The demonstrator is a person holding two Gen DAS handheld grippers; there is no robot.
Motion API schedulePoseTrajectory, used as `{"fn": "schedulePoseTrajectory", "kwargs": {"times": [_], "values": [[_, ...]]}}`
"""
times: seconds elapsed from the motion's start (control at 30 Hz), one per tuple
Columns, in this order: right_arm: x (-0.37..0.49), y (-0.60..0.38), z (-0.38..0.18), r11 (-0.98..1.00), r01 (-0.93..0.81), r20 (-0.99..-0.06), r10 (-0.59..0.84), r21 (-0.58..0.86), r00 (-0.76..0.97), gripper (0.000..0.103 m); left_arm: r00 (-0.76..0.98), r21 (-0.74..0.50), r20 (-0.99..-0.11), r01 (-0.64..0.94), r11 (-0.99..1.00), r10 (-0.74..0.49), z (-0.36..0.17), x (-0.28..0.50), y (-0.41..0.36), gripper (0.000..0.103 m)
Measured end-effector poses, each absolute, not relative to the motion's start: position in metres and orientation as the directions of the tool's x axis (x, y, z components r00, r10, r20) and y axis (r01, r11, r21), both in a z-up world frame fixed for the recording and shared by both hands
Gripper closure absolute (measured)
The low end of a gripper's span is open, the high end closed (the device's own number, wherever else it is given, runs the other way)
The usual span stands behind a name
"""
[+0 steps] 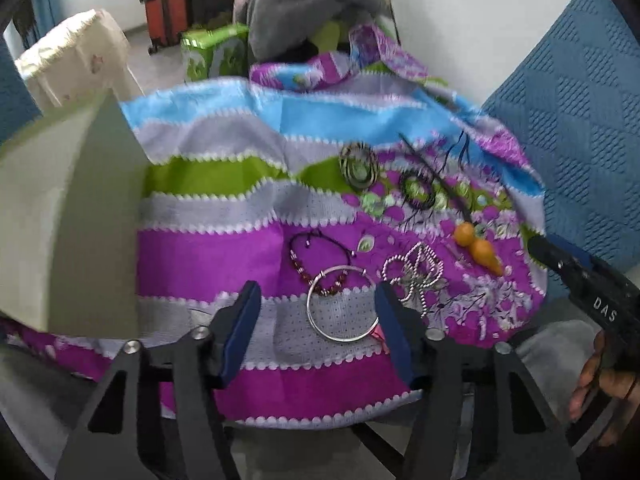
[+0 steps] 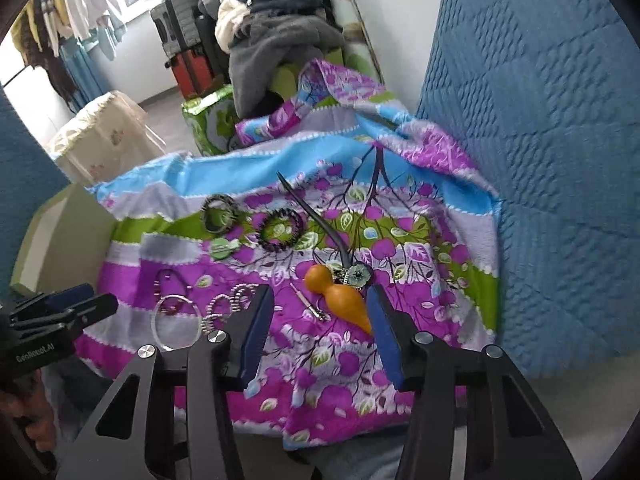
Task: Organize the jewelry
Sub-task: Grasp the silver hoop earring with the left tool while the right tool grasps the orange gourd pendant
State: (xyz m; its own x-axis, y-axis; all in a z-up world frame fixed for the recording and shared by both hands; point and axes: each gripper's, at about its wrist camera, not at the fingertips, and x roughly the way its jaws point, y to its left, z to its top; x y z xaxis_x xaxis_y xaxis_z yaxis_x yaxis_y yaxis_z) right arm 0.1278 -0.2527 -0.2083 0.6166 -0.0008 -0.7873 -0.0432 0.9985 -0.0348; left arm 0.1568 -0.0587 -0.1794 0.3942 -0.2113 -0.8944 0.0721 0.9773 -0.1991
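Observation:
Jewelry lies spread on a purple, blue and green patterned cloth [image 1: 208, 248]. My left gripper [image 1: 317, 286] hovers open over a silver bangle [image 1: 342, 304], which lies between the fingers and overlaps a red beaded bracelet [image 1: 316, 264]. A silver bead chain [image 1: 416, 272] lies just right of it. My right gripper [image 2: 319, 289] is open around an orange gourd pendant [image 2: 340, 300] on a black cord [image 2: 316, 216]; the pendant lies close to the right finger. The pads press on nothing.
Farther back lie a black-and-white coiled bracelet [image 2: 220, 212] and a dark beaded bracelet [image 2: 282, 230]. A small metal pin [image 2: 310, 304] is left of the gourd. A pale box [image 1: 60, 220] stands at the left, a blue quilt [image 2: 540, 160] at the right.

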Motion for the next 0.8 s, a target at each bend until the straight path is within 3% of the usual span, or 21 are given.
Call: {"fn": "schedulePoseTrajectory", "kwargs": {"times": [0.23, 0.57, 0.7, 0.77, 0.8], "values": [[0.160, -0.261, -0.250, 0.997, -0.051, -0.838, -0.027, -0.065, 0.545, 0.060, 0.303, -0.188, -0.930, 0.092, 0.978, -0.207, -0.223, 0.166, -0.066, 0.067], [0.183, -0.267, -0.280, 0.992, -0.071, -0.872, -0.058, -0.106, 0.485, 0.060, 0.322, -0.107, -0.934, 0.170, 0.980, -0.157, -0.232, 0.173, -0.075, 0.080], [0.187, -0.268, -0.292, 0.992, -0.083, -0.895, -0.052, -0.099, 0.443, 0.061, 0.338, -0.065, -0.932, 0.205, 0.977, -0.133, -0.233, 0.172, -0.081, 0.088], [0.186, -0.266, -0.292, 0.990, -0.093, -0.895, -0.051, -0.103, 0.442, 0.062, 0.344, -0.039, -0.932, 0.224, 0.974, -0.116, -0.234, 0.172, -0.087, 0.099], [0.186, -0.265, -0.293, 0.989, -0.100, -0.896, -0.052, -0.106, 0.441, 0.064, 0.349, -0.024, -0.931, 0.231, 0.973, -0.106, -0.234, 0.172, -0.089, 0.100]]}}
